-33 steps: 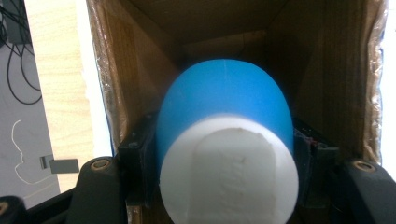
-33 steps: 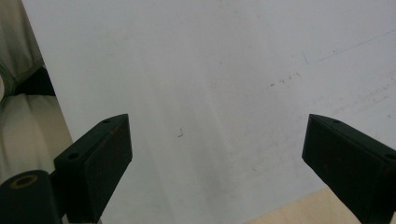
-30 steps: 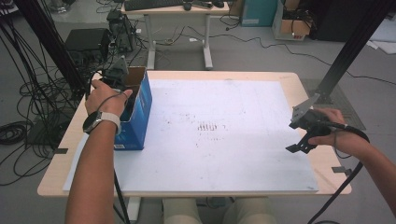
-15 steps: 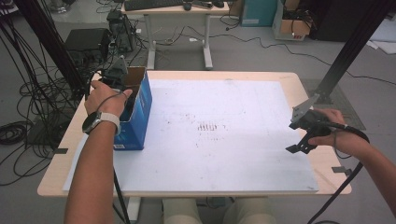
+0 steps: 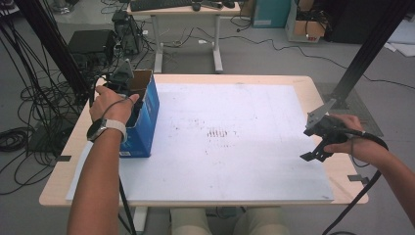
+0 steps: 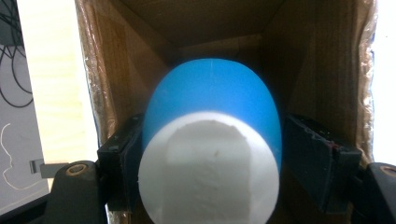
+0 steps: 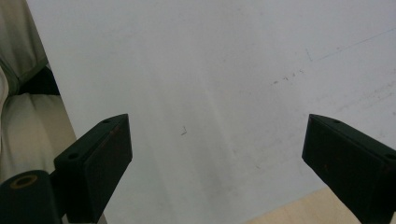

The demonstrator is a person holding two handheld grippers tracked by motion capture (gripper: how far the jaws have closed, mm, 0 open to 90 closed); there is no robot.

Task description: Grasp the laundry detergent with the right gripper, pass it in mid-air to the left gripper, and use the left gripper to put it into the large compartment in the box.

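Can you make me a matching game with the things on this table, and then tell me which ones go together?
Things:
1. blue and white cup-shaped object
2. blue cardboard box
3. right gripper
4. white sheet

Places or states:
A. spread over the tabletop
B. jaws wide apart, nothing between them
C. stands at the table's left edge
D. inside the box, between the left gripper's jaws

Pairs: 1-D, 2-C, 3-B, 4-A

I saw the blue cup [image 6: 212,105] (white inside, its mouth turned toward the camera) lying tilted down inside the open cardboard box [image 5: 146,115] at the table's left edge.
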